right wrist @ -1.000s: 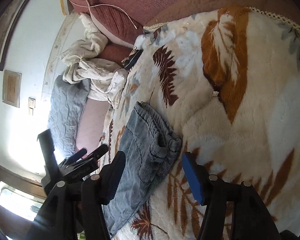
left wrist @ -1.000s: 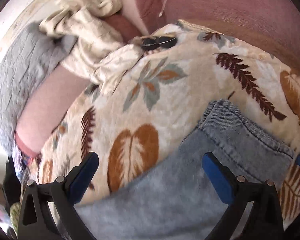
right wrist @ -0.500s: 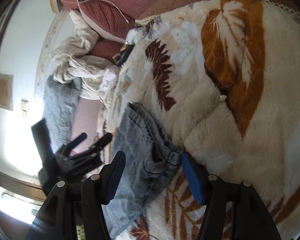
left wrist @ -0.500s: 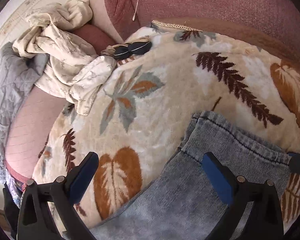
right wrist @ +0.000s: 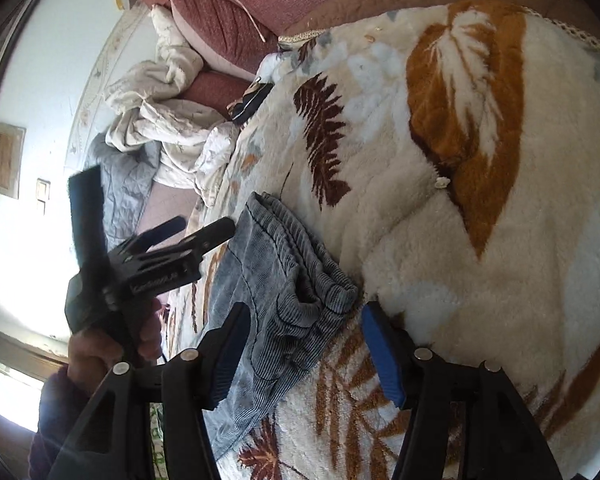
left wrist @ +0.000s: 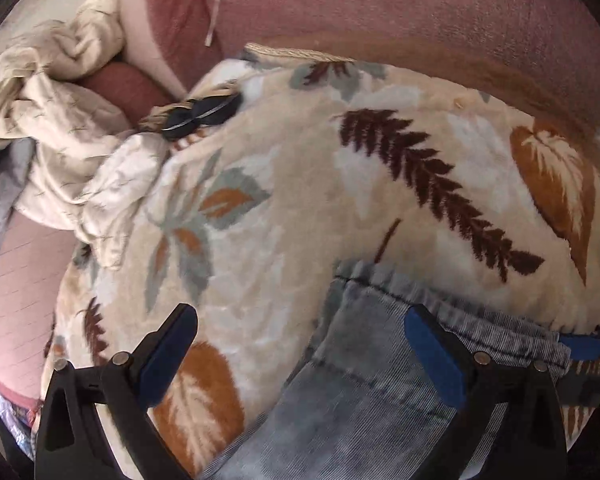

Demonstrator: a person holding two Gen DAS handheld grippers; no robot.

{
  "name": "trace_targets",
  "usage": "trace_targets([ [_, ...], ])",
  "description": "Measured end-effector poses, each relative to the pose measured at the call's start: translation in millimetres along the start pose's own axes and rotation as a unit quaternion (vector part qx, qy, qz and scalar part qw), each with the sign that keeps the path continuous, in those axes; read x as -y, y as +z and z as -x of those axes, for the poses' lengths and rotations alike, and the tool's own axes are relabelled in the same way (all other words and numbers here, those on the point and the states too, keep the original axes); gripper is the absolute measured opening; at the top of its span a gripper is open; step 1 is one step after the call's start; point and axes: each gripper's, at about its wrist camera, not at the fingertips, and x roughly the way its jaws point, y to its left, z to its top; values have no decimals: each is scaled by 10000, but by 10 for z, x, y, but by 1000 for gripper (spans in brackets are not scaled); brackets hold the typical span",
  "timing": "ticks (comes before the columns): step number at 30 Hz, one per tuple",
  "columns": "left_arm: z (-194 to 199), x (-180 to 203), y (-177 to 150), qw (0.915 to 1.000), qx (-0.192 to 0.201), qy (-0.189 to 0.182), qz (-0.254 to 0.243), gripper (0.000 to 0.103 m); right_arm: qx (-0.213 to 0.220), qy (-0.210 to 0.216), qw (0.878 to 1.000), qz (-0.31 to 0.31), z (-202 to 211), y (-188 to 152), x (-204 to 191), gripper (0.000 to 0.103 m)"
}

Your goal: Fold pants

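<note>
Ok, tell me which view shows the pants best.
The right wrist view: the pants show as a bunched pile, edges visible, between the open right gripper jaws. The left wrist view crops them at the frame bottom.

Faded grey-blue ribbed pants [left wrist: 380, 396]; cream blanket [left wrist: 284, 184] patterned with rust, maroon and grey-green leaves; dusty-red sofa [left wrist: 420, 4] at twelve o'clock; blue-padded black grippers [right wrist: 300, 350].
</note>
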Motion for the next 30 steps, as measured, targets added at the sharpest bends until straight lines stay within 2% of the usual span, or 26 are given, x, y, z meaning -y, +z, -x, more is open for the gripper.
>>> trace_targets([
  [8,-191,172,85,9972,-131,-718,-148,102,-100,-42,9997,230,-52,0,-67,63],
  [9,-201,196,88,9957,-140,-896,-159,100,-127,-24,9996,259,-64,0,-76,63],
  [13,-271,276,100,9922,-289,-1182,-263,72,-153,-52,9994,319,-96,1,-97,61],
  [14,-289,269,105,9906,-326,-1312,-198,69,-151,-35,9995,287,-100,8,-85,62],
  [19,-319,219,113,9888,-290,-1465,18,67,-126,3,9998,158,-121,32,-56,62],
  [23,-344,121,73,9871,-212,-1573,195,63,-125,-153,9990,405,-158,28,-139,64],
  [25,-344,92,56,9869,-136,-1587,271,60,-110,-191,9985,498,-171,32,-161,56],
  [26,-344,75,47,9867,-102,-1588,334,57,-105,-276,9981,549,-180,35,-166,39],
  [27,-345,36,17,9866,-71,-1580,397,55,-172,-326,9977,573,-205,40,-158,33],
  [30,-322,-66,-52,9853,22,-1613,559,49,-167,-257,9978,594,-205,45,-163,28],
])
